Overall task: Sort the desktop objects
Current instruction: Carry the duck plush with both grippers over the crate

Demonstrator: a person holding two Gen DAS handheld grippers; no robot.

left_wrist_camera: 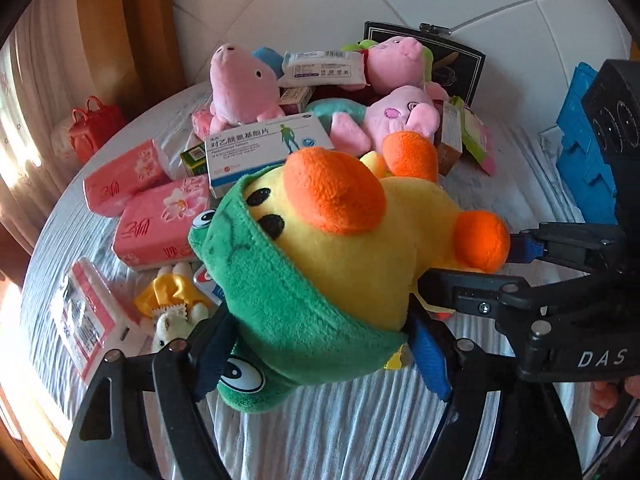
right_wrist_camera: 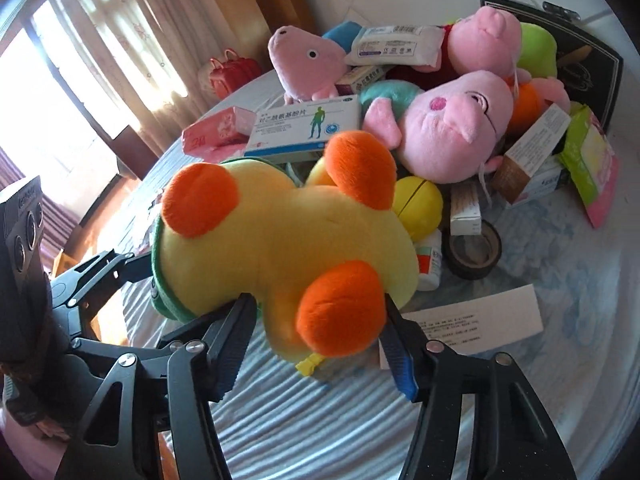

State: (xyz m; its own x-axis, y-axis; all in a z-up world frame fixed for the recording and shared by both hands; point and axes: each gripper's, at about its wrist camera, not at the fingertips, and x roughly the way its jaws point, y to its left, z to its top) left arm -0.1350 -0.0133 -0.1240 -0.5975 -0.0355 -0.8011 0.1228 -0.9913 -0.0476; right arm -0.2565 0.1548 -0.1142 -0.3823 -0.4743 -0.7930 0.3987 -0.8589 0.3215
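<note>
We are holding plush duck [left_wrist_camera: 360,248] above tabletop [left_wrist_camera: 320,432]: left gripper [left_wrist_camera: 320,356] fingers clamping green hood, right gripper [right_wrist_camera: 316,332] fingers pinching orange foot (soft, light, squashy; grasping bulkier body seems safer).

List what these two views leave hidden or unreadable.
- Left wrist view: the yellow duck plush covers the table behind it, and most of the small white bear is hidden.
- Right wrist view: the printed sheet has text too small to read; the duck's face is turned away.
</note>
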